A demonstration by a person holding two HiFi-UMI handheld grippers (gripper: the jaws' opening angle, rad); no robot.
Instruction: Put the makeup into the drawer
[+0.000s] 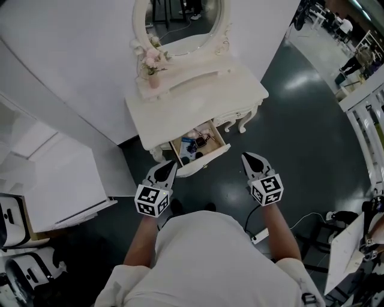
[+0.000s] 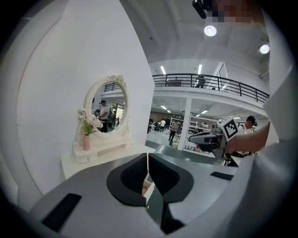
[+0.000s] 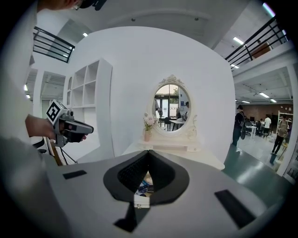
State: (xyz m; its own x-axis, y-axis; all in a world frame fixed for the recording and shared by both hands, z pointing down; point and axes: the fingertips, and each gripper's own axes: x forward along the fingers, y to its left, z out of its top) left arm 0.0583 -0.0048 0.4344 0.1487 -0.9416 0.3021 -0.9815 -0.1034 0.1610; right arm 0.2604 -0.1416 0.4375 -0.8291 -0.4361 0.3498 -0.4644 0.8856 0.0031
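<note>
Where the person stands: dark grey glossy floor (image 1: 288,120), filling the right side and lower middle of the head view.
Wall: white and curved (image 1: 72,54), upper left of the frame, right behind the dressing table.
Person: white-shirted torso (image 1: 210,258) at the bottom centre, one forearm reaching up-frame to each gripper.
Dressing table: cream, with carved legs (image 1: 180,105), upper centre, set against the wall.
Mirror: oval, in an ornate cream frame (image 1: 180,18), at the top centre, upright at the back of the table.
Drawer: pulled out toward the person (image 1: 204,163), centre of the frame, under the table's front edge.
Left gripper: lower left of the drawer (image 1: 173,164), over the floor, tip close to the drawer's front corner but apart from it; its own view shows the jaws closed together with nothing between them.
Right gripper: just right of the drawer front (image 1: 246,157), over the floor and clear of it; jaws closed tip to tip and empty.
Vase: pink, holding pale flowers (image 1: 153,66), on the raised shelf at the mirror's left.
Makeup: several small items, one blue and others dark (image 1: 193,144), lying inside the open drawer.
</note>
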